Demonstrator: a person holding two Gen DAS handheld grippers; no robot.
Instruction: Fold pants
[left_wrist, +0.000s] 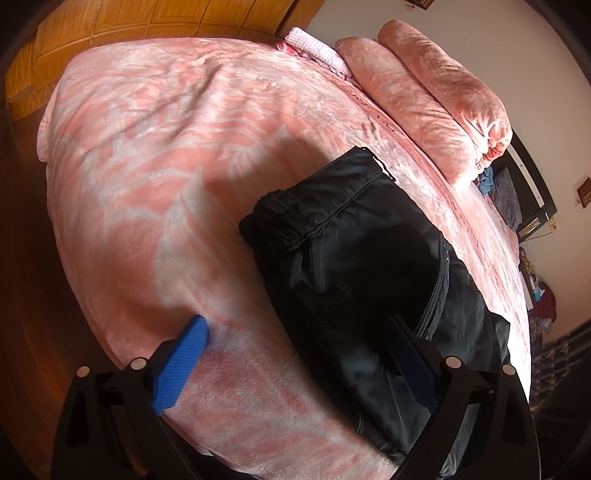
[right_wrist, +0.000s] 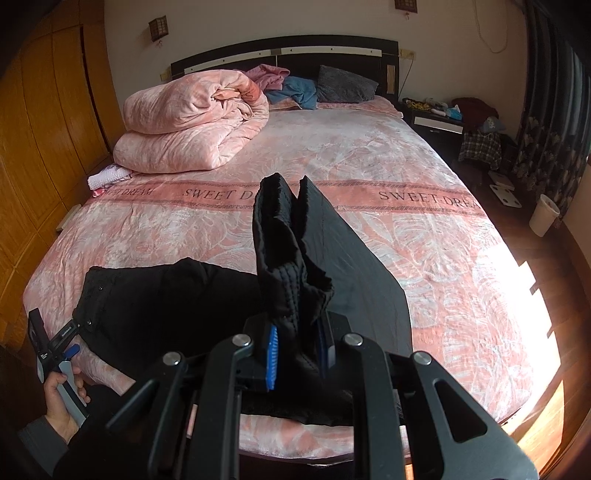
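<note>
**A:** Starting on the left, what are you doing with your left gripper (left_wrist: 295, 354)?

**B:** You are holding it with the jaws spread wide, gripping nothing. One blue pad (left_wrist: 181, 363) is hanging over the pink bedspread (left_wrist: 147, 166), and the other is sitting over the black pants (left_wrist: 354, 258). Whether that pad is touching the cloth, I cannot tell. In the right wrist view your left hand (right_wrist: 62, 397) is wrapping around the handle near the bed's left corner, with the tool's tip just beside the edge of the pants.

**A:** And where are the pants lying?

**B:** They are resting on the near part of the bed, the gathered waistband end pointing toward the far side in the left view, well apart from the rolled pink quilt (right_wrist: 192, 125) by the headboard (right_wrist: 288, 55).

**A:** Moving right, what is your right gripper (right_wrist: 297, 363) doing?

**B:** You are pinching it closed on a bunched, stitched hem of the pants. The fabric is standing up between the blue pads, and a flat dark panel is sloping down to the right of it onto the bedspread. Further right, a nightstand (right_wrist: 437, 123) is standing beside the bed.
</note>
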